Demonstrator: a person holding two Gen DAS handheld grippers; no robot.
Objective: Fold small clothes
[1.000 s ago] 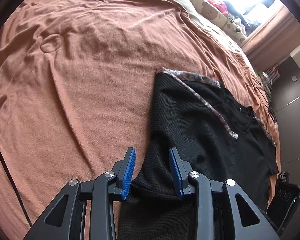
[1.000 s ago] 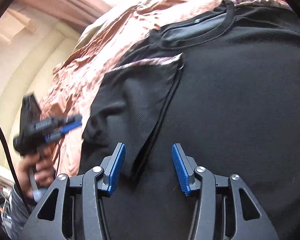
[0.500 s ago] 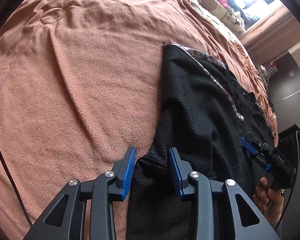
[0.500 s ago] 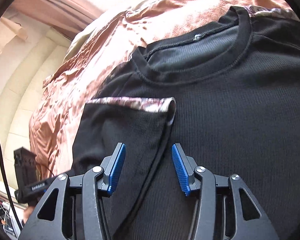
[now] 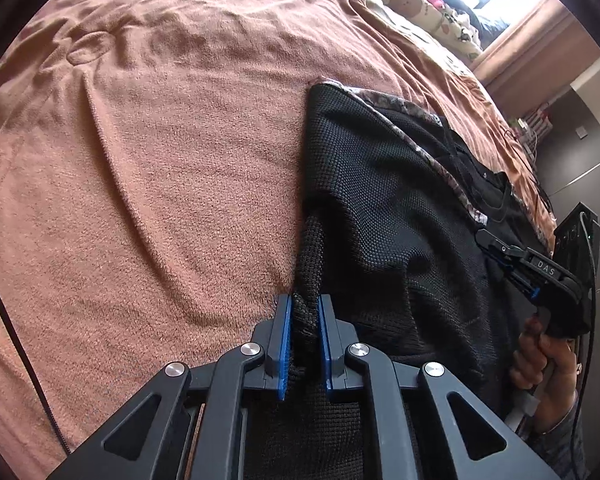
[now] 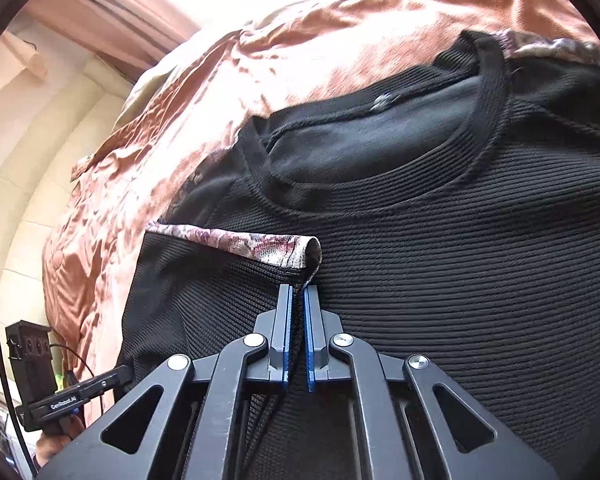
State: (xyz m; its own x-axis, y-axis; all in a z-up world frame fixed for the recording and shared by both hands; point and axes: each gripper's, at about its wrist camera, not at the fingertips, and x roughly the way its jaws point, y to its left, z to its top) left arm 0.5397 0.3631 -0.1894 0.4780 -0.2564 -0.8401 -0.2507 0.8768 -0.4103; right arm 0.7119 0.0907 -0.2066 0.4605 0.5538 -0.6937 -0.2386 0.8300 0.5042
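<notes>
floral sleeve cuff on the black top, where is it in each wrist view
Left wrist: the floral sleeve cuff sits upper right of centre, at the far end of the black top.
Right wrist: another floral cuff is centre-left, above the right gripper.
Shared landmark: the neckline.

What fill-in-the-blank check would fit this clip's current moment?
1. The left gripper is shut on a bunched edge of the black knit T-shirt, which lies on a ____ terry blanket.
2. The right gripper is shut on the folded ____ of that shirt.
3. The sleeve's cuff band has a ____ pattern.

Missing words: brown; sleeve; floral
</notes>
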